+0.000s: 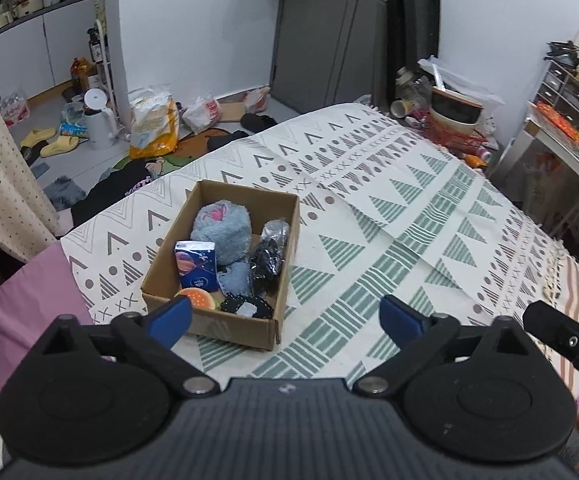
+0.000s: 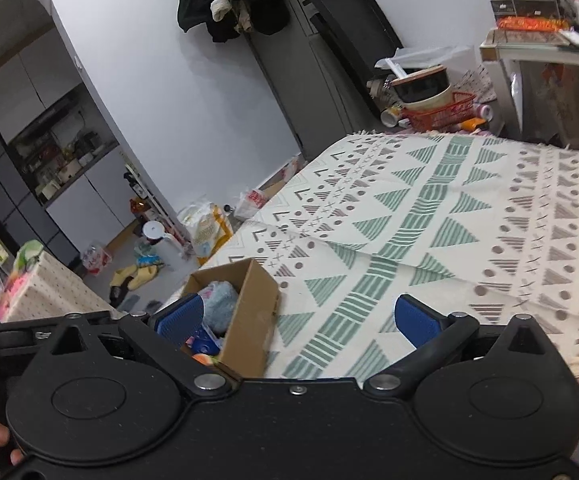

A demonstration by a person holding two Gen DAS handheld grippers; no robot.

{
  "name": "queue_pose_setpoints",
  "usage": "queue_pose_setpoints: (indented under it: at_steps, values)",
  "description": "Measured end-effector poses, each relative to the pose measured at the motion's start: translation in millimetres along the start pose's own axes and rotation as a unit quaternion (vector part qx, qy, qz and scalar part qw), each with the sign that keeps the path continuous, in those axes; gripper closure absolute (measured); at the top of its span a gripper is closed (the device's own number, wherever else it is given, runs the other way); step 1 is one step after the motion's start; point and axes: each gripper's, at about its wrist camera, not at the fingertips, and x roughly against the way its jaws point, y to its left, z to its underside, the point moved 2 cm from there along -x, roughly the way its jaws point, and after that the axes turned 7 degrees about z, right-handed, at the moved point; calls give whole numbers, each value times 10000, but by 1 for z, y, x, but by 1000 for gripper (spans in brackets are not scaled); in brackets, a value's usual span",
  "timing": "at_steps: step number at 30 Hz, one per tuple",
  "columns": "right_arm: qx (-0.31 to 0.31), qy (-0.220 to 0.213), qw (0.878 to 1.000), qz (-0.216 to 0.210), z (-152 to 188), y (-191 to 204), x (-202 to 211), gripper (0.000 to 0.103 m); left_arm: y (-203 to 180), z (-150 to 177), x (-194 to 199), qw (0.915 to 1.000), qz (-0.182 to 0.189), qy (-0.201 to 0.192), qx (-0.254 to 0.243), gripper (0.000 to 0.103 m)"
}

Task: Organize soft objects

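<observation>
We hold both the left gripper (image 1: 285, 320) and the right gripper (image 2: 299, 320) spread wide, empty. The cardboard box (image 1: 245, 326) of soft things sits just ahead of our left gripper's left finger (image 1: 171, 318), on the patterned blanket (image 1: 409, 216).

matt brown cardboard box (image 1: 169, 256); fuzzy grey plush (image 1: 222, 230); glossy plastic bag (image 1: 270, 256); woven cloth cover (image 1: 409, 208).

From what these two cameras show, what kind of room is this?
Probably a small lived-in flat or studio: a bed with a patterned blanket, a kitchen nook with cabinets, and slippers on a cluttered floor.
</observation>
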Motion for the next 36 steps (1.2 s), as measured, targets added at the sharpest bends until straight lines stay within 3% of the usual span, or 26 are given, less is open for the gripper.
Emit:
queue_pose_setpoints:
  at_steps: [22, 36]
  values:
    - [397, -8, 9980, 491, 30, -7, 62, 0, -3, 38, 63, 9976, 160, -295, -602, 1]
    - [785, -96, 9958, 467, 43, 5, 98, 0, 2, 61, 92, 9958, 9, -448, -800, 1]
